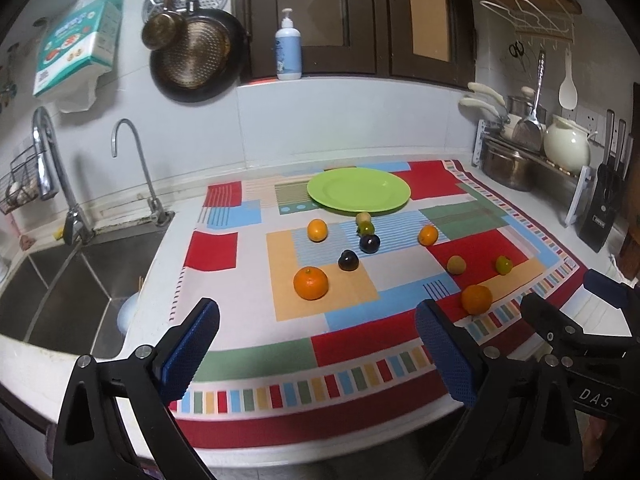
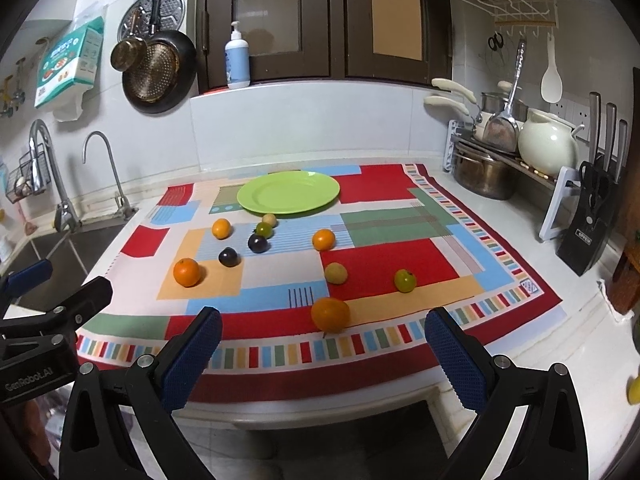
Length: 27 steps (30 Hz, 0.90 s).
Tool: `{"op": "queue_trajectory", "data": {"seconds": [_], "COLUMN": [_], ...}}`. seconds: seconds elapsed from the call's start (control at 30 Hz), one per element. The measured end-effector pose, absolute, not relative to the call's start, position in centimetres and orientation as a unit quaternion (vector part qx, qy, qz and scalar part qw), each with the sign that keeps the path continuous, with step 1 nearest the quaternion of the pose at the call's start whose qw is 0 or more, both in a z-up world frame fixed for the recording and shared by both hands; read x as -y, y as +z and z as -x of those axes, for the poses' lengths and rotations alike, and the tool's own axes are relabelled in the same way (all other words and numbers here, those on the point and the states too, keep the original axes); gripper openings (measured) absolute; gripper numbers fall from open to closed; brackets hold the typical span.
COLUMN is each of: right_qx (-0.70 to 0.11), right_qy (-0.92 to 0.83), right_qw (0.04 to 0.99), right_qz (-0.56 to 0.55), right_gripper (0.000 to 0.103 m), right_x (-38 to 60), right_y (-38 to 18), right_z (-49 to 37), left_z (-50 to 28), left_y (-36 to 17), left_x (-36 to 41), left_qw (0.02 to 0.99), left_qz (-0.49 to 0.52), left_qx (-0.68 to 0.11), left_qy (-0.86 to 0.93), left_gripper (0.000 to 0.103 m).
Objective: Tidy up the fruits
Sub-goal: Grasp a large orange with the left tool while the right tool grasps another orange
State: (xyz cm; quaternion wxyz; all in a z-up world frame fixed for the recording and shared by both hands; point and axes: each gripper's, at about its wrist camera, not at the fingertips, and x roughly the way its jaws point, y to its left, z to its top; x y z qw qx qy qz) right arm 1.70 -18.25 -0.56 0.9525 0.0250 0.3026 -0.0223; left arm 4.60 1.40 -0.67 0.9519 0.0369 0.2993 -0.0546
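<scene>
An empty green plate [image 1: 359, 190] [image 2: 288, 192] sits at the back of a patterned cloth [image 1: 224, 248] [image 2: 384, 256]. Several fruits lie loose in front of it: oranges [image 1: 311, 283] [image 2: 186, 272], [image 1: 476, 299] [image 2: 330, 314], smaller oranges [image 1: 317, 230] [image 1: 428, 235], two dark plums [image 1: 348, 260] [image 1: 369, 243], and small yellow-green fruits [image 1: 456, 265] [image 1: 504, 265] [image 1: 365, 223]. My left gripper [image 1: 316, 356] is open and empty at the counter's near edge. My right gripper [image 2: 324, 360] is open and empty, just short of the near orange.
A sink [image 1: 64, 292] with two taps [image 1: 48, 160] lies left of the cloth. A dish rack [image 2: 516, 160] with pots and a white jar, and a knife block [image 2: 592, 232], stand at the right. Pans [image 1: 196, 56] hang on the back wall.
</scene>
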Motion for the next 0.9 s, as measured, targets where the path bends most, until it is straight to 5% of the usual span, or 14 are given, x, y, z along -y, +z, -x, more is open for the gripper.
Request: {"op": "queue_trajectory", "data": {"seconds": [0.9], "right_qx": [-0.422], "right_qy": [-0.103], "right_qw": [0.896], "right_qz": [-0.091], "right_gripper": [0.079], "right_x": [18.1], "right_y": [-7.5], "right_z": [-10.9], "left_z": [-16.7], "left_y": [-7.2], "left_x": [-2.0], "left_qw": [0.908], "left_qz": [-0.063], "left_qx": [-0.399], "left_qy": [-0.112], "left_gripper": [0.075]}}
